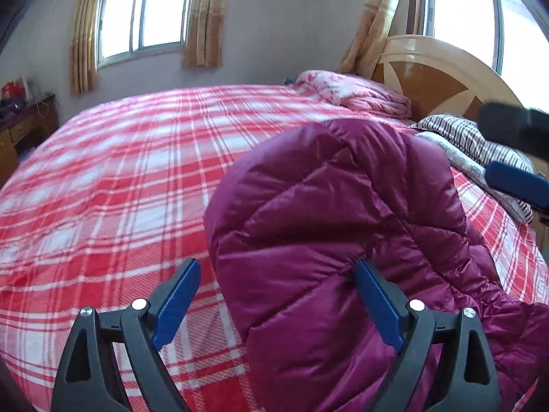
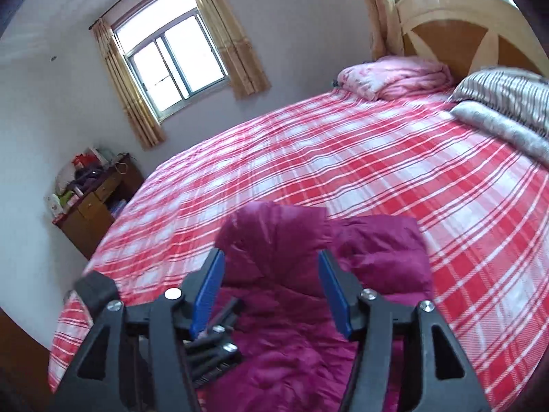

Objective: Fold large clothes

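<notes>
The jacket (image 1: 336,240), a magenta quilted puffer, lies bunched on the bed (image 1: 103,178), on the red-and-white plaid cover, toward the near edge and nearer the headboard (image 1: 442,79) than the foot. One part of it is folded over in a rounded hump.

The left gripper (image 1: 278,298) has its fingers (image 1: 178,298) spread wide. One blue pad stands over the plaid just beside the jacket, the other over the jacket's quilting; neither presses on cloth, and it holds nothing.

The right gripper (image 2: 271,295) has its fingers (image 2: 209,292) about half apart, above the jacket (image 2: 291,309). Nothing is caught between them. In the left wrist view its blurred tips (image 1: 514,158) show at the right edge, clear of the jacket, before the striped pillow (image 1: 470,137).

A pink quilt (image 2: 394,75) is folded against the headboard, beyond the jacket. A dresser (image 2: 99,202) stands against the wall past the foot of the bed.
</notes>
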The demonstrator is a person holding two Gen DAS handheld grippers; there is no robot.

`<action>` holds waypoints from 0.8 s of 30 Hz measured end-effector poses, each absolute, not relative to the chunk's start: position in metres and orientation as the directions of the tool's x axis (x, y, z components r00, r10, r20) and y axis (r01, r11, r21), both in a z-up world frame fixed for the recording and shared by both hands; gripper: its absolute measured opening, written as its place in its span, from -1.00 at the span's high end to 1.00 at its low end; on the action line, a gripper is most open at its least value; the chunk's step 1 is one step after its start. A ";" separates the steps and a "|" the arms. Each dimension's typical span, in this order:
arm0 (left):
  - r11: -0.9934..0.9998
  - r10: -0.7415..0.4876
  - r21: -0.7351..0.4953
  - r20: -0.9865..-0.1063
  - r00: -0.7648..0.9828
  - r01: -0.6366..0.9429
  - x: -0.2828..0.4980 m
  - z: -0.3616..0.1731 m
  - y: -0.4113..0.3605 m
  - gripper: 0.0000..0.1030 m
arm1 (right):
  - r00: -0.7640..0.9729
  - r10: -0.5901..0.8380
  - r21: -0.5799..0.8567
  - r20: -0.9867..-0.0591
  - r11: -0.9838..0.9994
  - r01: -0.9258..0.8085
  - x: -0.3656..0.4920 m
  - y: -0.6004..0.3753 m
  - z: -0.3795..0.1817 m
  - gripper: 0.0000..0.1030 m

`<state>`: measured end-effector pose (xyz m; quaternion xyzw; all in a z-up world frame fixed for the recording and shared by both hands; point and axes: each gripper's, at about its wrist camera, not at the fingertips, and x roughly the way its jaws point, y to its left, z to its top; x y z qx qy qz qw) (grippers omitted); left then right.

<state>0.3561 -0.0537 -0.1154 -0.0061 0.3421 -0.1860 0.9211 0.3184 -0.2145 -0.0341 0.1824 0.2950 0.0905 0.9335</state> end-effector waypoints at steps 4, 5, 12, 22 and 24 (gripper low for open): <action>0.951 -0.306 -0.167 -0.614 0.727 0.259 0.359 -0.119 -0.040 -0.77 | 0.780 0.211 0.332 -0.589 0.943 -0.005 0.345 -0.213 -0.062 -0.18; 0.956 -0.291 -0.172 -0.614 0.734 0.236 0.361 -0.119 -0.037 -0.77 | 0.770 0.180 0.306 -0.612 0.952 0.021 0.347 -0.216 -0.072 -0.18; 0.958 -0.287 -0.205 -0.645 0.708 0.202 0.388 -0.126 -0.042 -0.77 | 0.742 0.115 0.285 -0.660 0.953 0.106 0.338 -0.260 -0.113 -0.29; 0.957 -0.288 -0.159 -0.626 0.725 0.243 0.377 -0.116 -0.068 -0.77 | 0.752 0.238 0.306 -0.615 0.951 -0.051 0.310 -0.260 -0.098 0.77; 0.962 -0.263 -0.104 -0.599 0.756 0.252 0.370 -0.106 -0.077 -0.77 | 0.774 0.203 0.310 -0.600 0.951 -0.009 0.302 -0.270 -0.093 0.79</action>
